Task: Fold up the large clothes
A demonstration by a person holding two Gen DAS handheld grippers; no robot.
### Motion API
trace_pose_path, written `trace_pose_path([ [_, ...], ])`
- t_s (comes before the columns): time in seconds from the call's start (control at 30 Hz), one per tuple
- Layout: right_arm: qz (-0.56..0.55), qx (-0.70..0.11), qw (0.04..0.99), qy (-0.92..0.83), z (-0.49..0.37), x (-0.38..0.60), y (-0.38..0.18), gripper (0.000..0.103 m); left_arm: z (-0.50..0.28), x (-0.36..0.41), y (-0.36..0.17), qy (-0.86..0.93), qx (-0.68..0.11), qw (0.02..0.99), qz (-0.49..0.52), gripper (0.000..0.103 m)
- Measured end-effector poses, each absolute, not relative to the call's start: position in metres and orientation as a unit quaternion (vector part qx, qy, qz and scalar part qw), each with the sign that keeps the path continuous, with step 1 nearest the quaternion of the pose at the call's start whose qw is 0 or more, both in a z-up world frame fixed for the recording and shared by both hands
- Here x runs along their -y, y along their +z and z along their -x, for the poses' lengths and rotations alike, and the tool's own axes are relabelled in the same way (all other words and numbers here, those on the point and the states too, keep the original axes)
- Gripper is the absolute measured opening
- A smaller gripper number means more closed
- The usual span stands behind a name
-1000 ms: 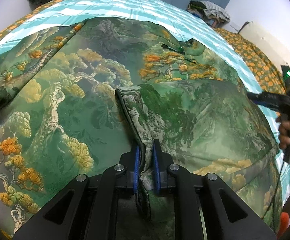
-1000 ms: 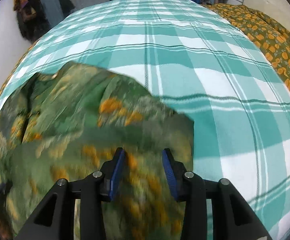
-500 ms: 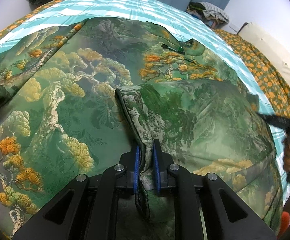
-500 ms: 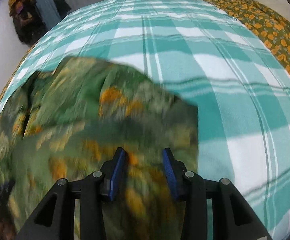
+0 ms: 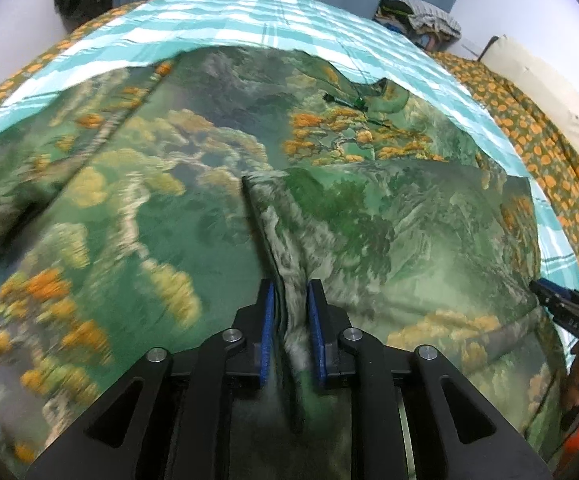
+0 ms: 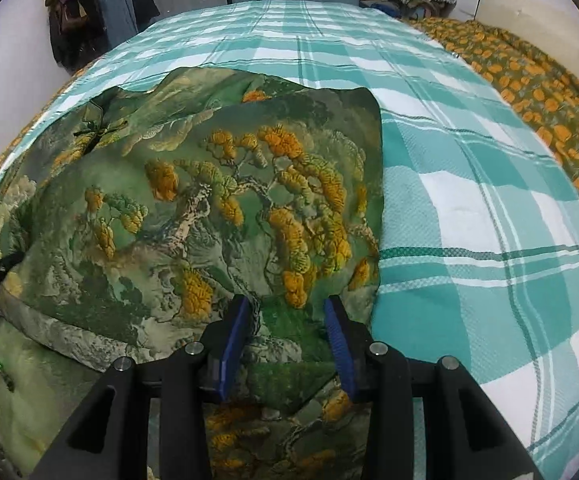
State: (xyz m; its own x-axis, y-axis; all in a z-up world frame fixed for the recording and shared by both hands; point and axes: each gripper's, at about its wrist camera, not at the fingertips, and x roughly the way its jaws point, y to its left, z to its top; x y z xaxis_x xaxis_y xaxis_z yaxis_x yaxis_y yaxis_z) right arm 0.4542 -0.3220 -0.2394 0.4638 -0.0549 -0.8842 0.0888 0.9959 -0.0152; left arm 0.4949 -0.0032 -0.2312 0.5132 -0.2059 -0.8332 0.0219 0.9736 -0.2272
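A large green garment [image 5: 193, 216] printed with pine trees and orange foliage lies spread on a bed with a teal plaid sheet [image 6: 469, 208]. Its right part is folded over the middle. A raised fold of that cloth [image 5: 289, 264] stands between the jaws of my left gripper [image 5: 291, 320], which are opening; a thin dark gap shows beside the left pad. My right gripper [image 6: 285, 332] stands open over the garment [image 6: 217, 208], near its right edge, with flat cloth and a hem under its fingers. The left wrist view shows this gripper [image 5: 549, 300] at the garment's lower right border.
An orange-flowered blanket [image 6: 549, 92] runs along the bed's right side, beside a cream cushion [image 5: 549, 80]. A heap of clothes [image 5: 421, 20] sits past the far end. Dark clothes [image 6: 69, 28] hang at the far left by blue curtains. Bare plaid sheet lies right of the garment.
My right gripper has slid along the garment's right edge toward the near side, so more printed cloth lies ahead of it. The left jaws stand slightly wider around the fold.
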Motion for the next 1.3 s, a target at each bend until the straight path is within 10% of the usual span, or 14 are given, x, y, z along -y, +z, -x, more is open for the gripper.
trace_pose_path([
  [0.17,-0.005,-0.485,0.871,-0.073,-0.413,0.306,-0.218,0.04,-0.454,-0.023,-0.206,-0.057,-0.484,0.866,0.112,0.064],
  [0.5,-0.011,-0.421,0.907,-0.021,-0.299,0.258,-0.183,0.057,-0.387,-0.164,-0.168,0.047,-0.45,0.881,0.137,0.082],
  [1.2,0.04,-0.444,0.894,0.052,-0.255,0.189,-0.212,0.057,-0.385,-0.408,-0.248,0.3,-0.367,0.767,0.432,0.08],
  [1.3,0.04,-0.446,0.893,0.053,-0.256,0.189,-0.214,0.057,-0.393,-0.415,-0.248,0.309,-0.361,0.767,0.431,0.061],
])
